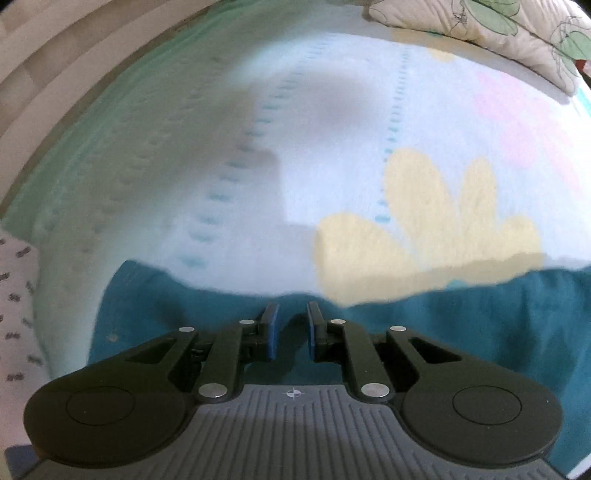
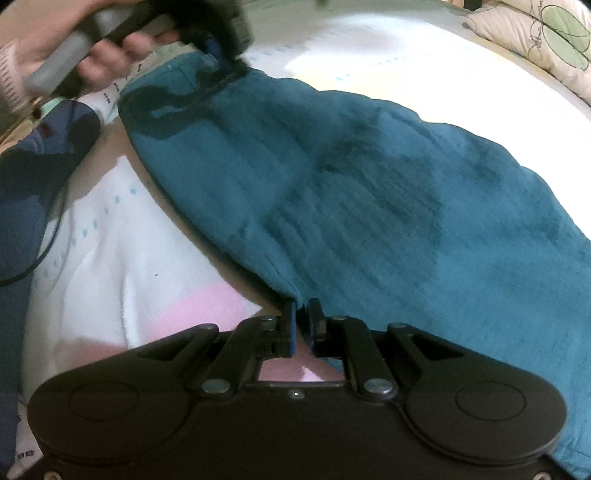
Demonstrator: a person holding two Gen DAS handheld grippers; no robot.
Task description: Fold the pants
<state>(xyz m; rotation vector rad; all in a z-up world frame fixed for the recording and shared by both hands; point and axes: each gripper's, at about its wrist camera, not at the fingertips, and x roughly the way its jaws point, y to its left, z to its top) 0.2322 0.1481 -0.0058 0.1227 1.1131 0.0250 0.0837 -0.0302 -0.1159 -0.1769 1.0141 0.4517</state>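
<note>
We are in a home bedroom, working on a bed. Beneath us spreads a soft white fleece blanket printed with large pale yellow and pink flower shapes and rows of small teal dashes, edged in mint green. At the far corner lies a cream quilted pillow with green leaf outlines, seen again in the right wrist view. A plush teal pair of pants lies across the blanket.
</note>
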